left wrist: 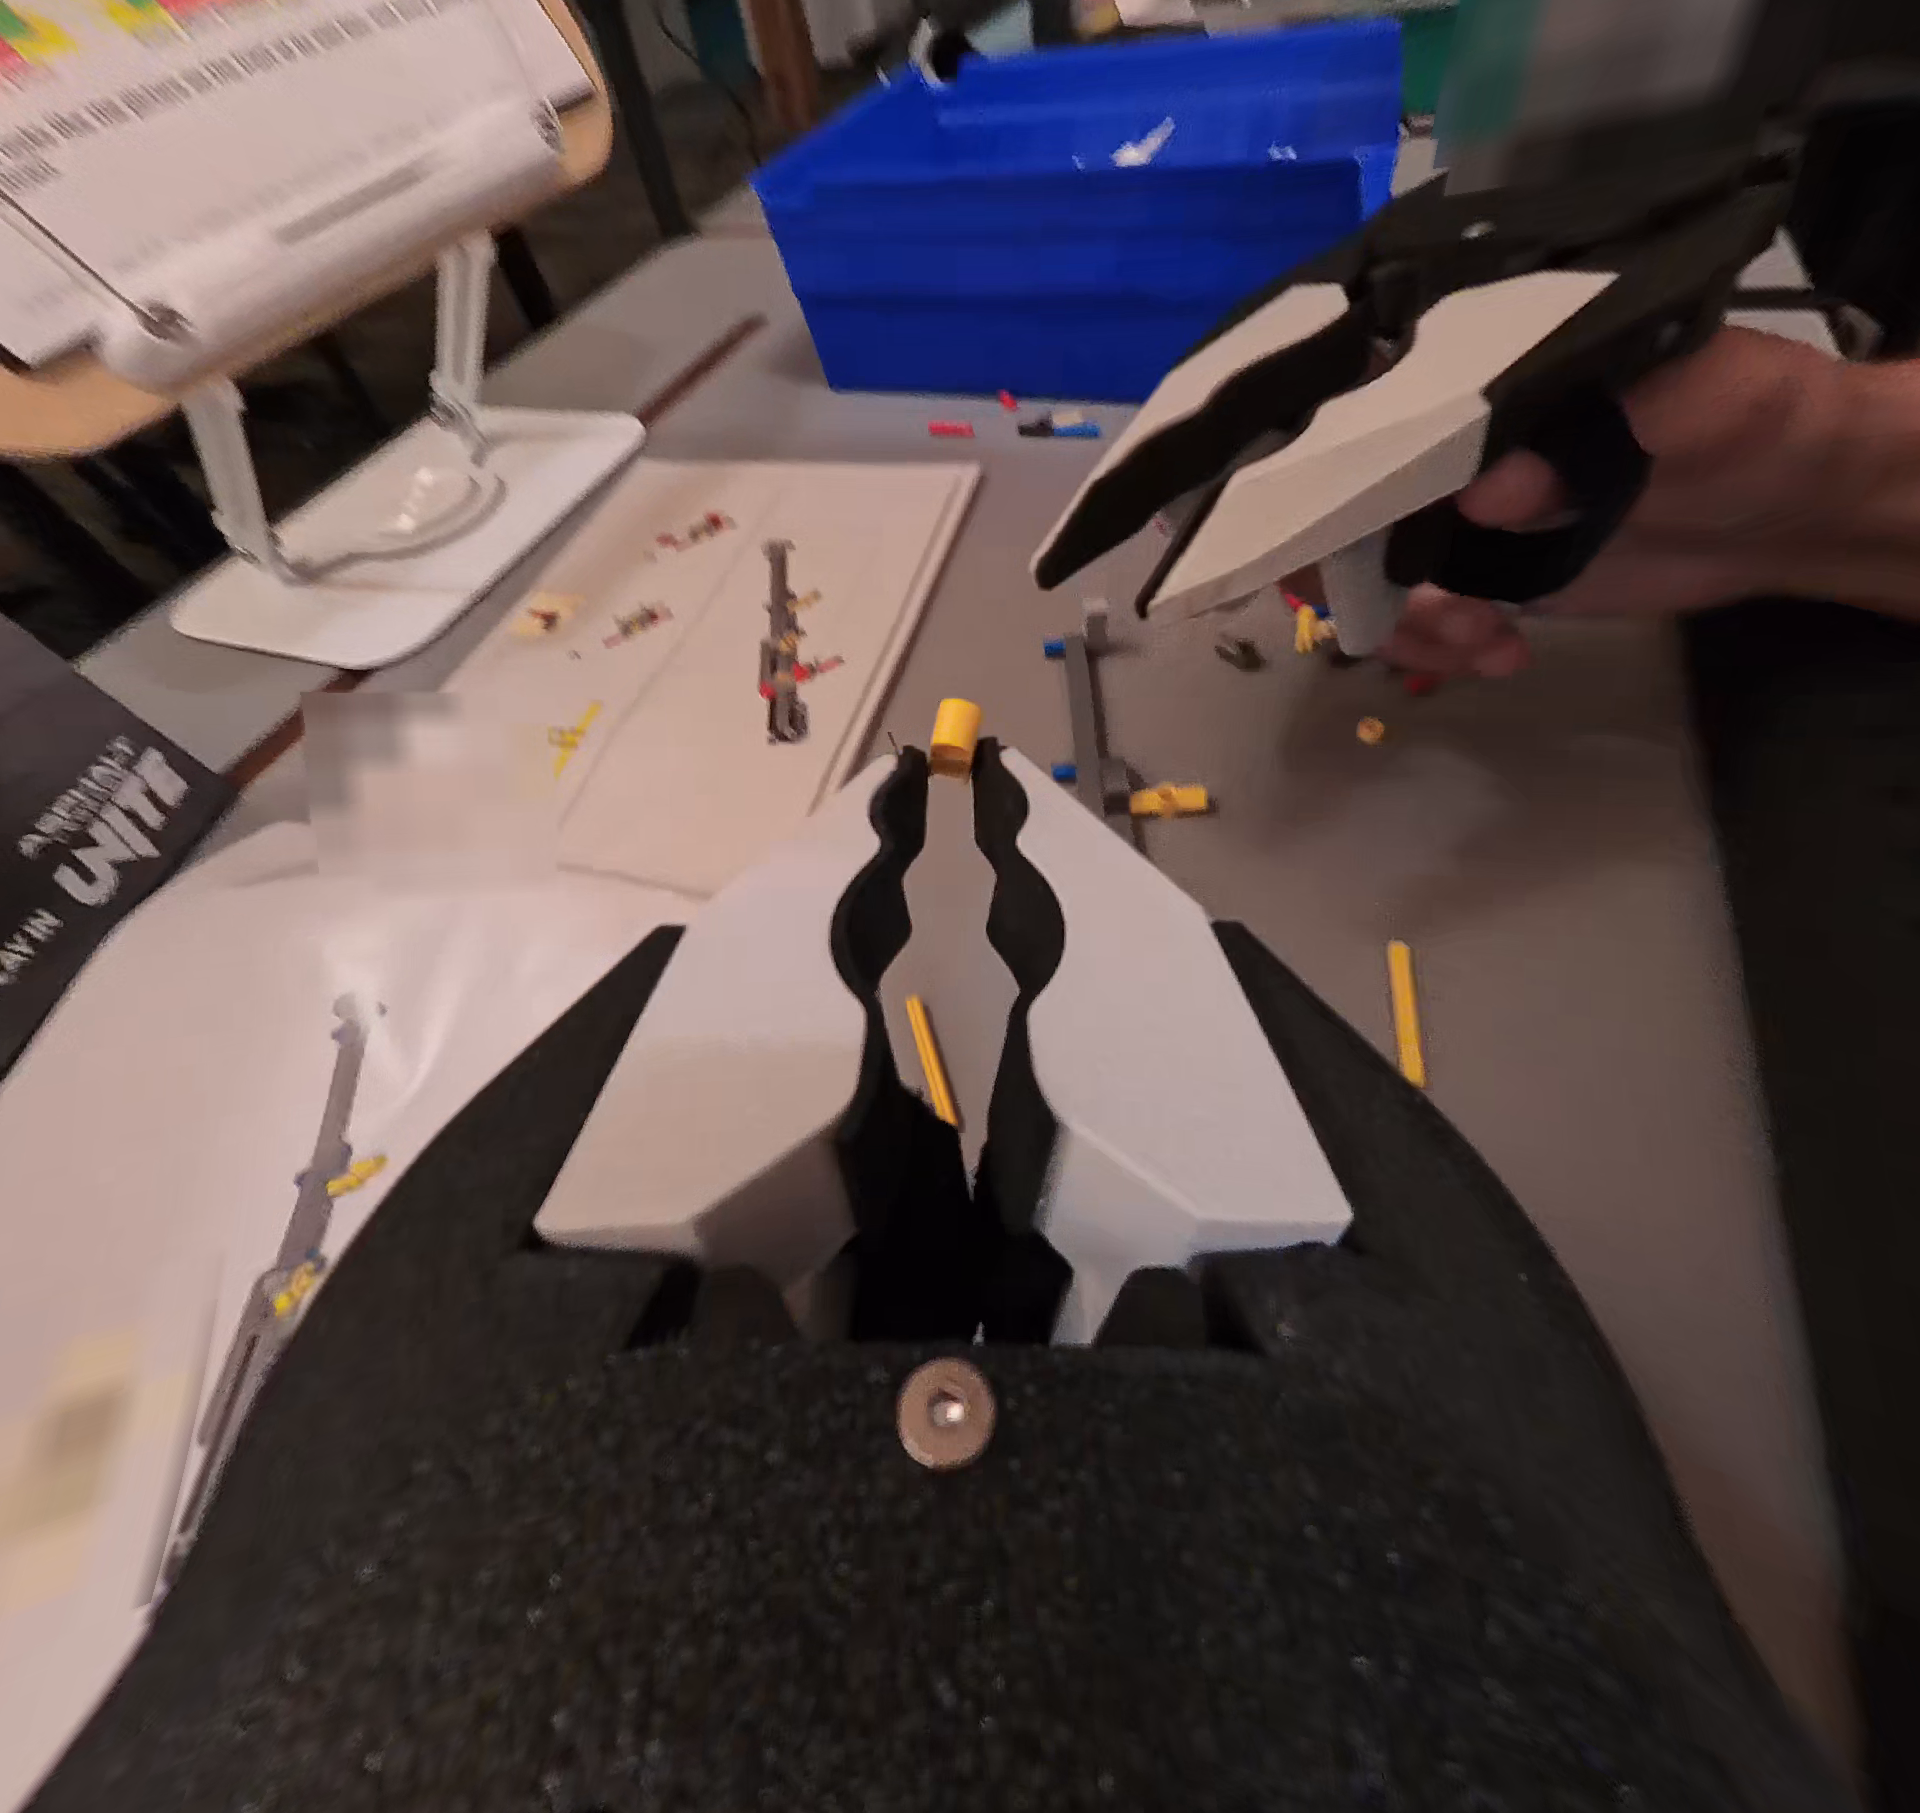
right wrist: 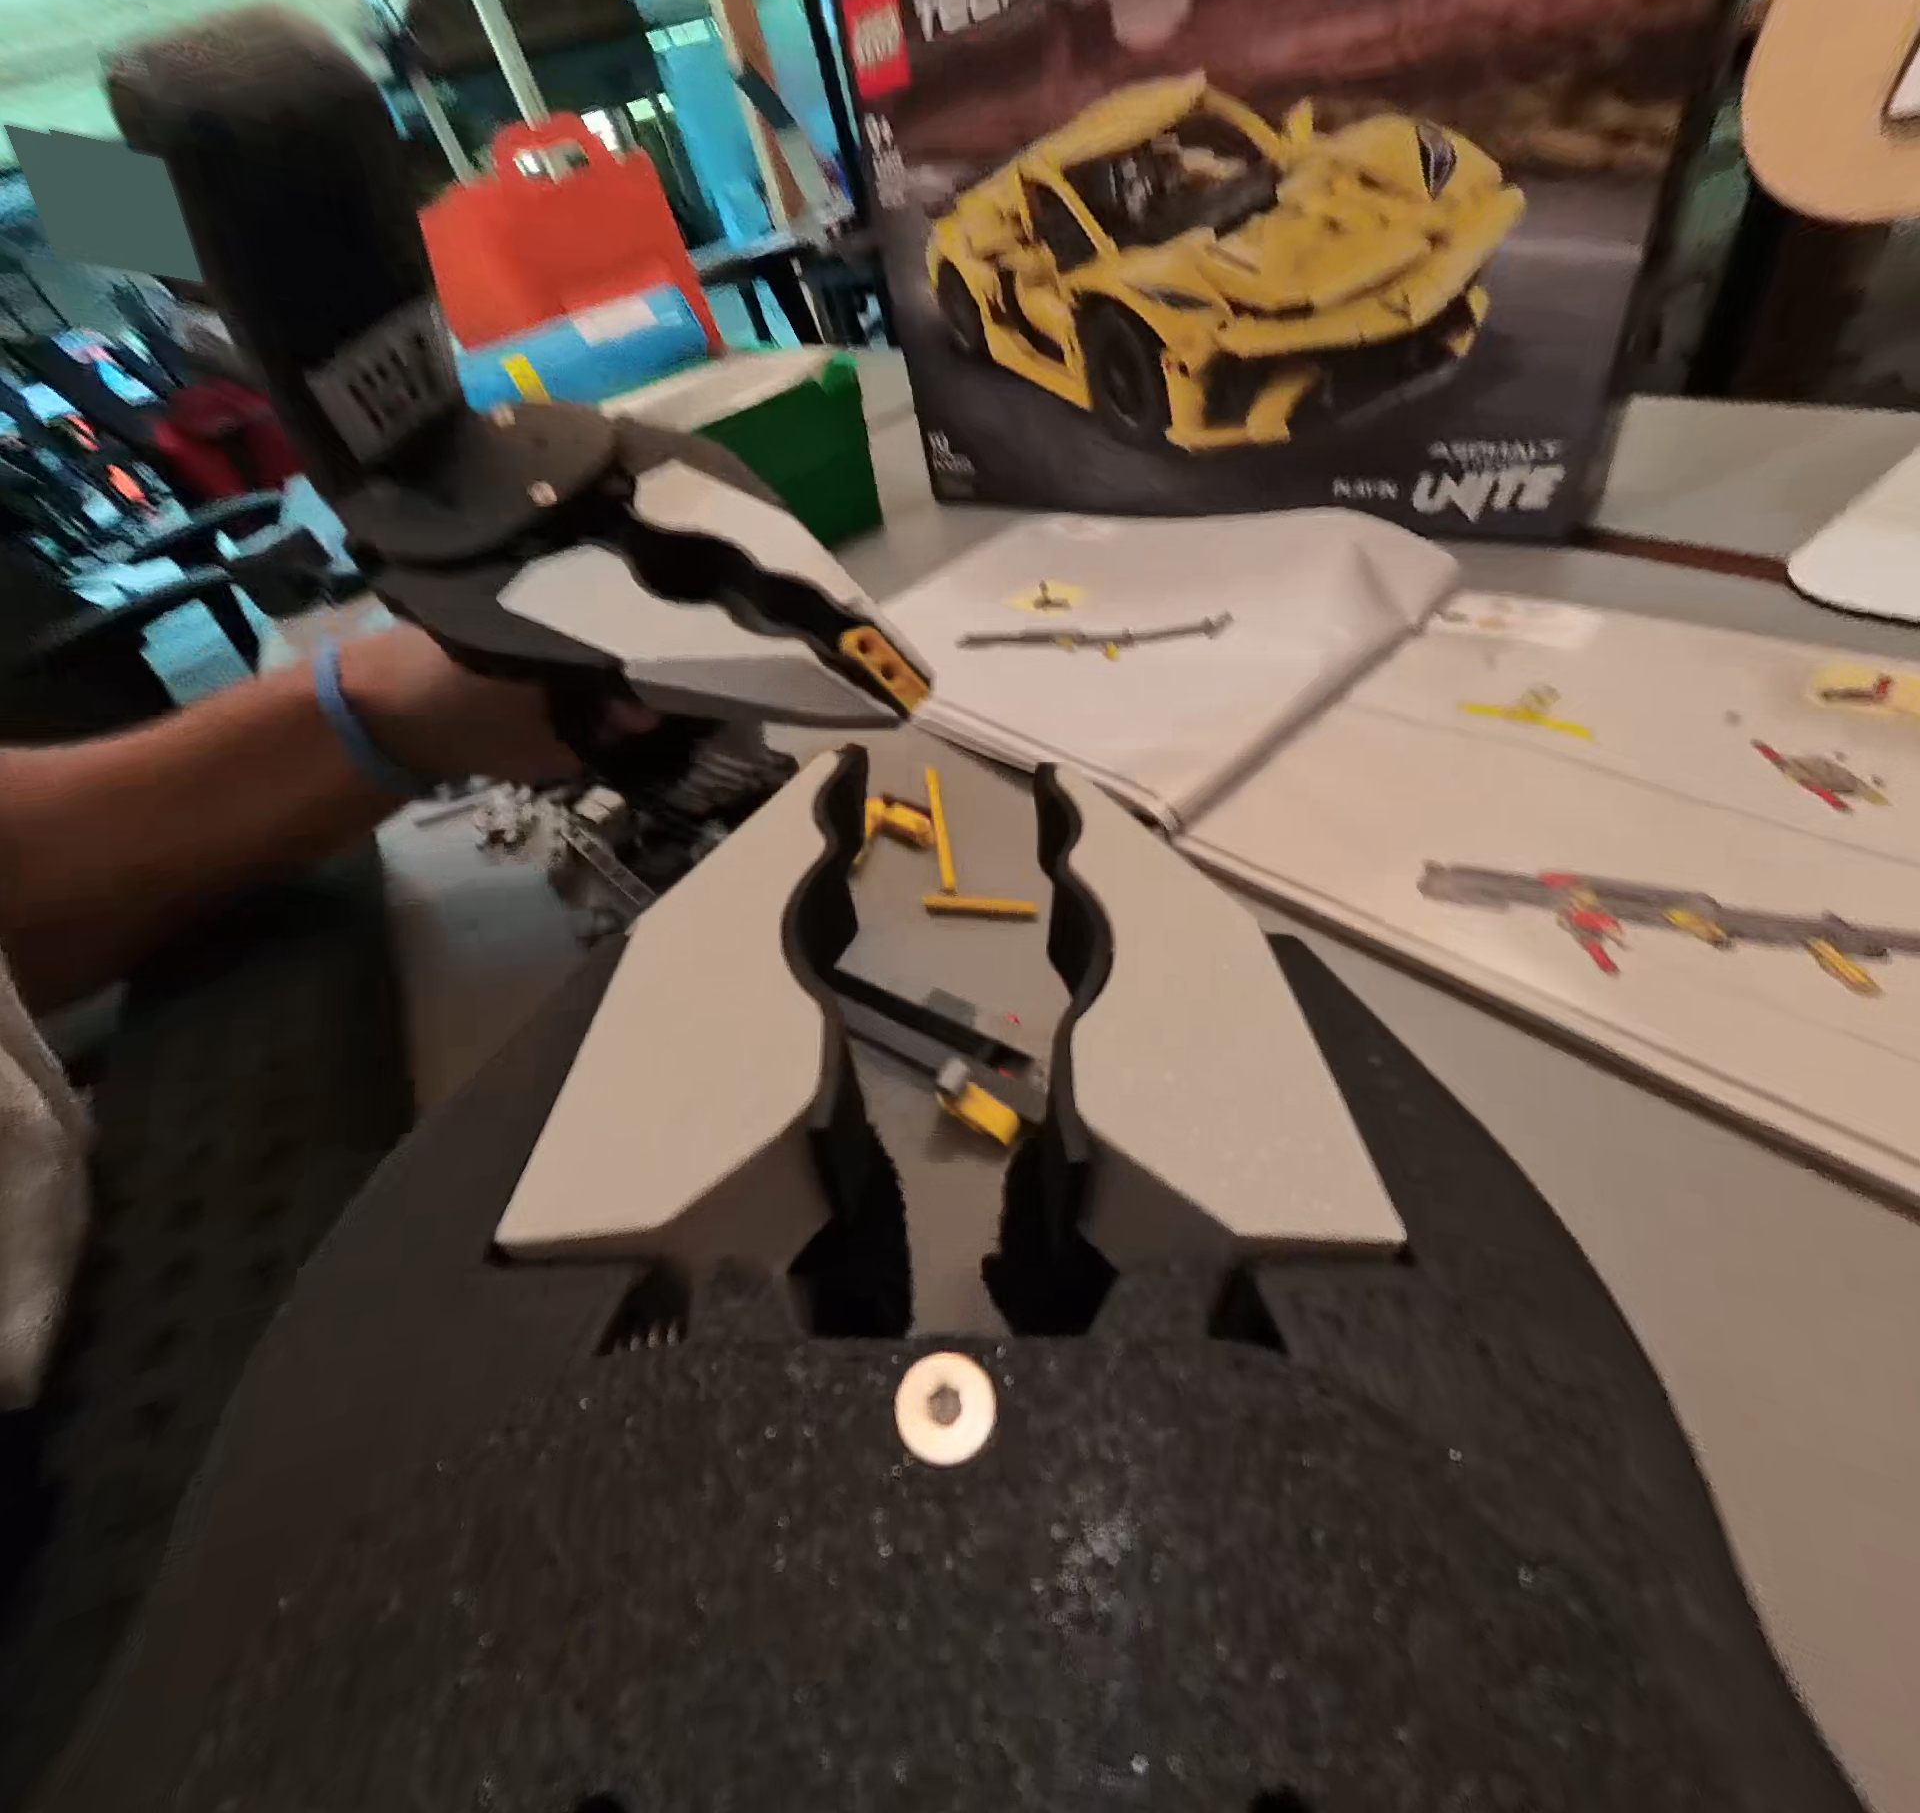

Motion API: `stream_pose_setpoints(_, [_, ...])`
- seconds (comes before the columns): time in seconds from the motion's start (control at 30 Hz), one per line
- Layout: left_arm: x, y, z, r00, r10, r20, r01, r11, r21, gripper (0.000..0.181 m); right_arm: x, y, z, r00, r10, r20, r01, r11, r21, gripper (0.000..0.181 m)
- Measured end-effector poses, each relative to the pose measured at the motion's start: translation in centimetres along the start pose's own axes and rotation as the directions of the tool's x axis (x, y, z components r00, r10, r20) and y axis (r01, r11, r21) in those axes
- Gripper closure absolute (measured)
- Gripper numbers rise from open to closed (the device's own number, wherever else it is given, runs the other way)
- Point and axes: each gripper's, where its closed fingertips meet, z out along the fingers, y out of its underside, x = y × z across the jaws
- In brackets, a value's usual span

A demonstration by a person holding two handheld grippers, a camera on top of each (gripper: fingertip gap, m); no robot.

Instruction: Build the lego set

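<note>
Left gripper [left wrist: 951, 761]: smooth matt grey shells, rough grainy black base, shiny metal screw [left wrist: 945, 1416]. Yellow piece [left wrist: 955, 737] between its tips: glossy plastic. Worktop [left wrist: 1507, 932] beneath: smooth matt grey. Booklet [right wrist: 1195, 641] beyond right gripper [right wrist: 951, 776]: paper.

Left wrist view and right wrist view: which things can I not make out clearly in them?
- Blue bin, left wrist view: its contents sit behind the front wall.
- Small loose parts near the bin: too small and blurred to identify.
- Grey beam assembly, right wrist view: the right gripper fingers cover both ends.
- Yellow piece in the left gripper: its inner end is hidden between the fingers.
- Instruction stand sheet: cut by the edge, blurred.
</note>
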Motion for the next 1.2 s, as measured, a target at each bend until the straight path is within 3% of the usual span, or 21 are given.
stream_pose_setpoints(0.13, [-0.2,-0.9,0.4,0.97,0.183,0.158,-0.194,0.979,0.057,0.174,-0.6,-1.1,0.0,0.986,0.139,0.095,-0.144,0.988,0.054,0.144])
stream_pose_setpoints(0.3, [1.3,-1.7,0.8,0.94,0.29,0.179,-0.307,0.948,0.08,0.174,-1.4,-1.6,-0.2,0.931,0.289,0.222,-0.309,0.949,0.06,0.138])
stream_pose_setpoints(0.47, [2.6,-2.6,1.3,0.887,0.403,0.227,-0.428,0.9,0.076,0.174,-2.1,-0.6,0.1,0.906,0.343,0.247,-0.351,0.936,-0.012,0.14])
stream_pose_setpoints(0.57, [3.2,-2.6,1.6,0.848,0.473,0.239,-0.498,0.865,0.056,0.175,-3.0,-0.1,0.1,0.888,0.362,0.284,-0.358,0.931,-0.067,0.154])
stream_pose_setpoints(0.73, [3.8,-3.3,1.3,0.841,0.483,0.245,-0.514,0.854,0.081,0.175,-3.3,-0.4,-0.4,0.9,0.324,0.292,-0.324,0.945,-0.047,0.159])
stream_pose_setpoints(0.83, [3.9,-2.6,1.5,0.834,0.502,0.229,-0.524,0.851,0.038,0.175,-3.1,0.2,-0.3,0.919,0.295,0.262,-0.288,0.955,-0.064,0.159])
stream_pose_setpoints(0.97, [3.3,0.2,1.4,0.865,0.471,0.17,-0.464,0.882,-0.084,0.163,-1.4,0.9,-0.9,0.943,0.286,0.168,-0.275,0.957,-0.087,0.159])
stream_pose_setpoints(1.07, [1.6,2.1,-0.2,0.924,0.327,0.197,-0.304,0.942,-0.139,0.164,-0.5,4.2,-2.1,0.994,0.089,0.059,-0.069,0.957,-0.282,0.159])
stream_pose_setpoints(1.13, [1.0,3.3,-1.4,0.965,0.161,0.206,-0.13,0.979,-0.159,0.164,-0.1,7.5,-3.1,0.992,-0.115,0.046,0.123,0.872,-0.474,0.158])
stream_pose_setpoints(1.2, [0.7,3.6,-2.8,0.973,-0.011,0.229,0.04,0.992,-0.123,0.164,0.3,9.9,-4.2,0.974,-0.219,0.059,0.208,0.757,-0.62,0.158])
